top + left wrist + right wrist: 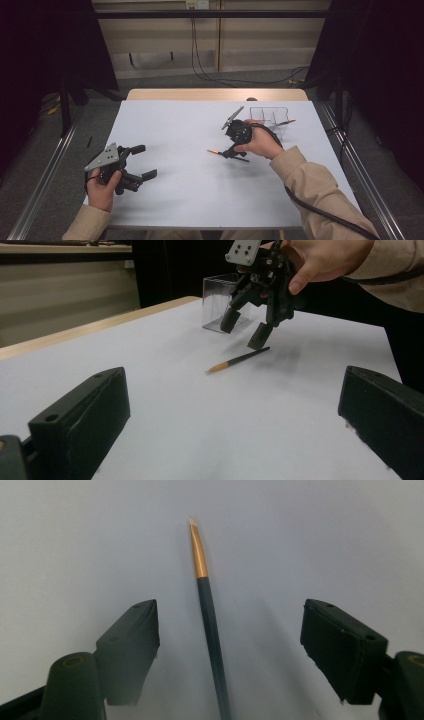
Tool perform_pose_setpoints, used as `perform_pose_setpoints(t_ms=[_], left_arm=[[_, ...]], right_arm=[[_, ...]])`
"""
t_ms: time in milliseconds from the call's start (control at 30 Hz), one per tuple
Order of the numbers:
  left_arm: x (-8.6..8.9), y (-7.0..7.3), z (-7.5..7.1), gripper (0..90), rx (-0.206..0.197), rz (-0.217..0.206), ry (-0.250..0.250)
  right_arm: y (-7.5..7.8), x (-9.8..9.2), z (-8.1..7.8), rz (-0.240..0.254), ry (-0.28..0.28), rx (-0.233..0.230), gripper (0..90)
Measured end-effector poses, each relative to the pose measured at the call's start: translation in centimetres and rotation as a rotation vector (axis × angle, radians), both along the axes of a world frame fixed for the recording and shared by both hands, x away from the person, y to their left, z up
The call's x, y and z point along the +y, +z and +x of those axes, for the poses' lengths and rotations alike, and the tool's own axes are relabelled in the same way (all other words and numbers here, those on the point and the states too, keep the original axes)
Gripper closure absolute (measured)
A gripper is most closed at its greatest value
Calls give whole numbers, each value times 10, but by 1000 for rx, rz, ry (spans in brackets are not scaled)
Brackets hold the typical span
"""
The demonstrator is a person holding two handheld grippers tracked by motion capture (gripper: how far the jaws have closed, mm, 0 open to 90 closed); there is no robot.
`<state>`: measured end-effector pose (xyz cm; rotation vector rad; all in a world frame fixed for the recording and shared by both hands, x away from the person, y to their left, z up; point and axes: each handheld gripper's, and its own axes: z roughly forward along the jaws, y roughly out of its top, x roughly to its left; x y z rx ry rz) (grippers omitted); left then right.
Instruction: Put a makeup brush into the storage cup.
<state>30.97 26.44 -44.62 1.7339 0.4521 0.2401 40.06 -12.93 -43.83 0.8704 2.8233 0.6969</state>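
A thin dark brush with a gold ferrule lies flat on the white table, right of centre. My right gripper points down over its handle end. In the right gripper view the brush runs up between the two black jaws of the right gripper, which stand apart and clear of it on both sides. From the left gripper view the right gripper hovers just above the brush. At the table's left, my left gripper is held open with nothing between its fingers.
A clear plastic organiser box with compartments stands at the back right of the table, and a second brush sticks out of it to the right. The box is just behind the right gripper. Metal rails run along both table sides.
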Motion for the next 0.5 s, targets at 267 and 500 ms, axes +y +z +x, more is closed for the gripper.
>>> perform_pose_setpoints(t_ms=[267,500], left_arm=[[-2,-1,0,0,1,12,-8],[-1,-1,2,0,3,4,-3]], right_arm=[[-5,1,2,-51,30,8,326],[-13,4,4,-81,59,43,472]])
